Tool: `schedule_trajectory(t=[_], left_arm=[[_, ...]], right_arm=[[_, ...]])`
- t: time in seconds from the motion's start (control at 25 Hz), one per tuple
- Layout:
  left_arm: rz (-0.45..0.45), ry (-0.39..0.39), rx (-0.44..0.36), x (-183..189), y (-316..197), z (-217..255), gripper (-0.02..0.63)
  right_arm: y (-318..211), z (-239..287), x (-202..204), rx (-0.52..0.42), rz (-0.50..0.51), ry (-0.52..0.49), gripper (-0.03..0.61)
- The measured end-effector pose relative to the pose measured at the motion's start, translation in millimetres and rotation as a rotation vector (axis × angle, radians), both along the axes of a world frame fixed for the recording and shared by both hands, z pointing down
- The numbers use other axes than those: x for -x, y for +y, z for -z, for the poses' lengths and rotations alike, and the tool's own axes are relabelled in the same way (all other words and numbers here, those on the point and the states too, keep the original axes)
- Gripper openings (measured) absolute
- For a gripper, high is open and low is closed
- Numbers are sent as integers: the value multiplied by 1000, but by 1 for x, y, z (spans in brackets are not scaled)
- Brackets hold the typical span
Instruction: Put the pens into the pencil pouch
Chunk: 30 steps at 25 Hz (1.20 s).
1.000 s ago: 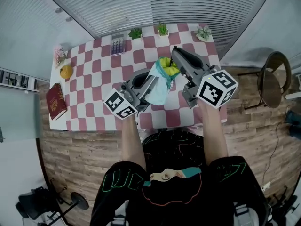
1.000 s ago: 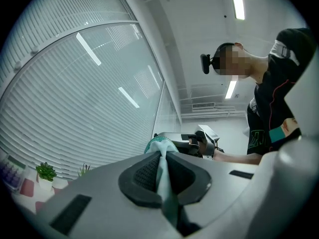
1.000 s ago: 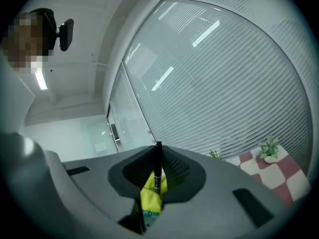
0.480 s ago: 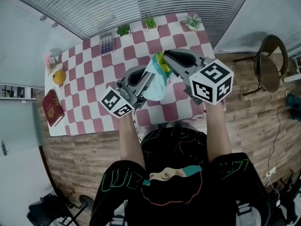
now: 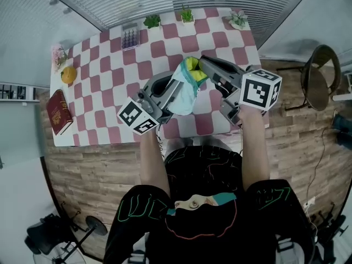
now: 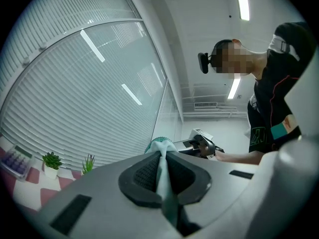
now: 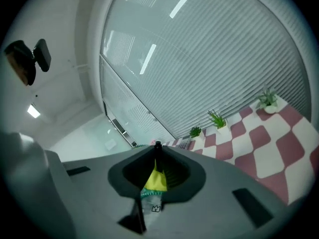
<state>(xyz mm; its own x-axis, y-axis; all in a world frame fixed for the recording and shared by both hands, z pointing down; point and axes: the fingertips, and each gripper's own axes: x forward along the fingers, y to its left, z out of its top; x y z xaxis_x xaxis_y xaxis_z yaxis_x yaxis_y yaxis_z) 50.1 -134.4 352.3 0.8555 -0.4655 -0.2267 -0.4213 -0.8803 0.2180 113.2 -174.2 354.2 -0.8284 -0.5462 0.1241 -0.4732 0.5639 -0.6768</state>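
Note:
A pale blue pencil pouch (image 5: pixel 184 95) with yellow lining hangs above the checkered table (image 5: pixel 104 87), held between both grippers. My left gripper (image 5: pixel 175 89) is shut on the pouch's blue fabric (image 6: pixel 160 148), which runs up between its pads. From the right, my right gripper (image 5: pixel 201 67) meets the pouch's open mouth. In the right gripper view its jaws (image 7: pixel 157 158) pinch the yellow lining and teal zipper edge (image 7: pixel 156 180). A slim dark tip (image 7: pixel 158 145) pokes out above them; whether it is a pen I cannot tell. No loose pens show on the table.
A red book (image 5: pixel 57 111), an orange (image 5: pixel 68 75) and flowers (image 5: pixel 57 54) sit at the table's left. A calculator (image 5: pixel 130 37) and three small potted plants (image 5: pixel 152 21) (image 5: pixel 187 15) (image 5: pixel 237 20) line the far edge. A chair (image 5: pixel 316 78) stands to the right.
My right gripper has sunk a little and rolled, its marker cube now turned more sideways. The pouch stays held between both grippers; the left one has hardly moved.

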Motion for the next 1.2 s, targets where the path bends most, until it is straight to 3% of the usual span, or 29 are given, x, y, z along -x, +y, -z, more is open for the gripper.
schedule_trajectory(t=[0.36, 0.52, 0.76, 1.0, 1.08, 1.2], left_arm=[[54, -11, 10, 30, 11, -7, 5], [65, -8, 22, 36, 14, -12, 6], [52, 4, 35, 34, 18, -17, 5], [21, 2, 53, 24, 17, -25, 6], [3, 2, 60, 17, 18, -27, 5], [-29, -1, 71, 6, 18, -31, 5]], right_arm=[[14, -25, 49, -54, 130, 188, 52], [17, -31, 55, -99, 136, 254, 61], [11, -30, 41, -135, 60, 265, 71], [0, -25, -5, -131, -90, 228, 69], [-1, -27, -24, -118, -133, 243, 23], [0, -37, -51, -95, -198, 303, 3]])
